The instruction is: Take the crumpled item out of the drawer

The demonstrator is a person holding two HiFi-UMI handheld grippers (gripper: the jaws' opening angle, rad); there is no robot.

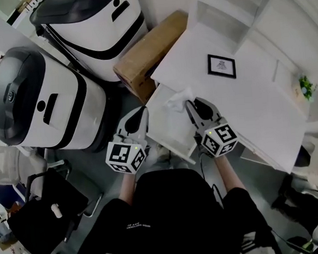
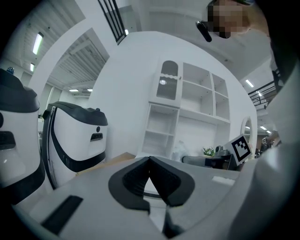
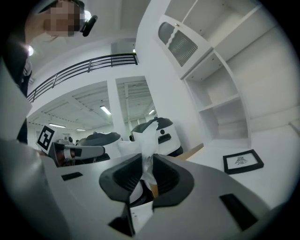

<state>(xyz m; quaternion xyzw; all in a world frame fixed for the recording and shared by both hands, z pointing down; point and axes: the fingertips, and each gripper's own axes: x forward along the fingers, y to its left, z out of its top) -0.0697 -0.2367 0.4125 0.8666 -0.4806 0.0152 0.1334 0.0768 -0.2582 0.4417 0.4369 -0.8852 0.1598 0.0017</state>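
Two grippers are at the open drawer (image 1: 167, 129), which is pulled out of the near edge of a white surface (image 1: 256, 108) toward the person.

The right gripper (image 1: 189, 104) reaches over the drawer's right side. Its fingers are clamped on the crumpled item (image 1: 176, 100), a white, papery wad. In the right gripper view the crumpled item (image 3: 149, 136) is pinched between the two dark pads of the right gripper (image 3: 147, 164) and sticks out past the fingertips. From the head view the wad sits at the drawer's far end, right where the drawer meets the surface. I cannot tell whether it touches the drawer's floor.

The left gripper (image 1: 142, 109) is at the drawer's left edge, just beside the rim. In the left gripper view the fingers of the left gripper (image 2: 150, 161) are together, tips meeting, with nothing between them.

Beyond the drawer, on the surface, a small picture in a black frame (image 1: 221, 65) lies flat. A cardboard box (image 1: 147, 50) is left of and beyond the drawer, close to its far left corner. Farther left of the drawer are two large white-and-black machines (image 1: 33, 100), one behind the other.
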